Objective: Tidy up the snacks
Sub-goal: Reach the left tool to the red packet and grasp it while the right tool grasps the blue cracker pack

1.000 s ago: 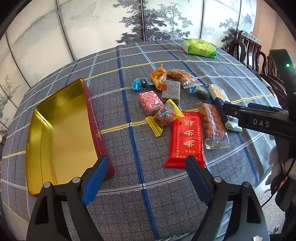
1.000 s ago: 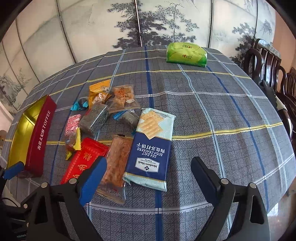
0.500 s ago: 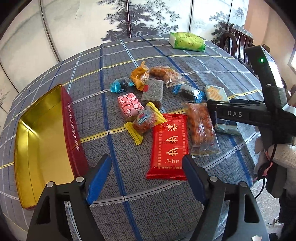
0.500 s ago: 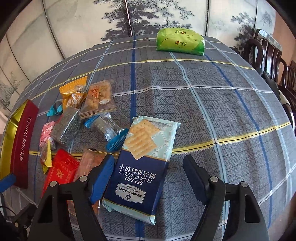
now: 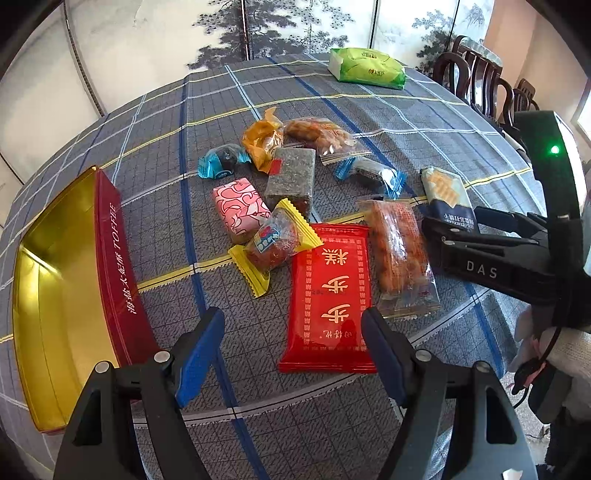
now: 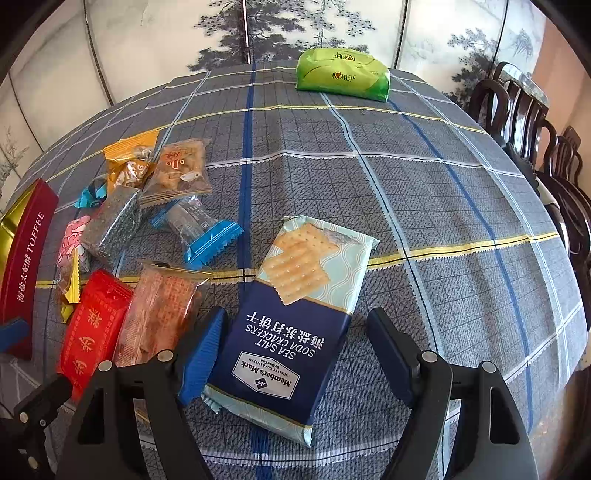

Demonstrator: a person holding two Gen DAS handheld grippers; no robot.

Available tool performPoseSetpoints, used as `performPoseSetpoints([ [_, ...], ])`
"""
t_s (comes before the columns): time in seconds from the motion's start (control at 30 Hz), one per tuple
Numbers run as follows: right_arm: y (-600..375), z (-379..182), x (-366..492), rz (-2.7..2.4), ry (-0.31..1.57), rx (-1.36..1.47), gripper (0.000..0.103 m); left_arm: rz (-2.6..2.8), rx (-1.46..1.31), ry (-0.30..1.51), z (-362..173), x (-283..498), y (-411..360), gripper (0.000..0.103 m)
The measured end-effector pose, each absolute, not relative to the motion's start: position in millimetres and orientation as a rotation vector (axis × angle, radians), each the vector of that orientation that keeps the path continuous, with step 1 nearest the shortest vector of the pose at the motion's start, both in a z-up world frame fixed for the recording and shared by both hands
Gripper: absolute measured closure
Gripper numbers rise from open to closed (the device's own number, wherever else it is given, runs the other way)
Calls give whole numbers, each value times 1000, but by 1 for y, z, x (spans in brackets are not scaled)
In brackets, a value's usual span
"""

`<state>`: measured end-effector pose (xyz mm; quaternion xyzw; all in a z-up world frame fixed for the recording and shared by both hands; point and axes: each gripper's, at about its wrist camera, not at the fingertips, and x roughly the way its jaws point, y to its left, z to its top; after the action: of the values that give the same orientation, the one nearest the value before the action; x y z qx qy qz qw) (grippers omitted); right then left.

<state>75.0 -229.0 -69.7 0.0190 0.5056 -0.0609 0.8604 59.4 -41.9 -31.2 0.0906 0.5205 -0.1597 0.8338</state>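
Right tongs (image 6: 295, 350) opening, straddling "Member's Mark SEA SALT SODA CRACKERS" pack (image 6: 295, 321), pads clear. Left tongs (image 5: 293, 347) open over red packet (image 5: 327, 299). Tin (image 5: 110, 258) reads "TOFFEE".

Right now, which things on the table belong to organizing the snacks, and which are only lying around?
Belong to the job:
- toffee tin, open
- soda crackers
- red packet
- orange clear packet
- yellow-ended candy
- pink packet
- dark seaweed-like bar

Only lying around:
- green pack, far off, probably tissues
- chairs
- painted screen
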Motion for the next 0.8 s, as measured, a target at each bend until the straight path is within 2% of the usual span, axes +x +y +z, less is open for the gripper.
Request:
performPoseSetpoints([
  [0.1,-233,-70,72,-126,1071,39,19,-359,184,1117,-33,64,-46,31],
  [0.3,-237,-69,69,-113,1060,26,22,-383,192,1147,-40,72,-56,31],
  [0.33,-239,-68,67,-120,1048,28,25,-384,188,1154,-42,75,-56,31],
  [0.37,-241,-66,65,-129,1038,32,35,-377,189,1161,-43,77,-57,32],
  [0.4,-244,-65,65,-137,1031,34,51,-375,187,1163,-44,80,-57,32],
  [0.43,-247,-64,65,-149,1031,37,53,-378,185,1168,-44,82,-59,32],
  [0.8,-259,-63,74,-135,1034,37,52,-353,196,1242,-58,99,-75,38],
])
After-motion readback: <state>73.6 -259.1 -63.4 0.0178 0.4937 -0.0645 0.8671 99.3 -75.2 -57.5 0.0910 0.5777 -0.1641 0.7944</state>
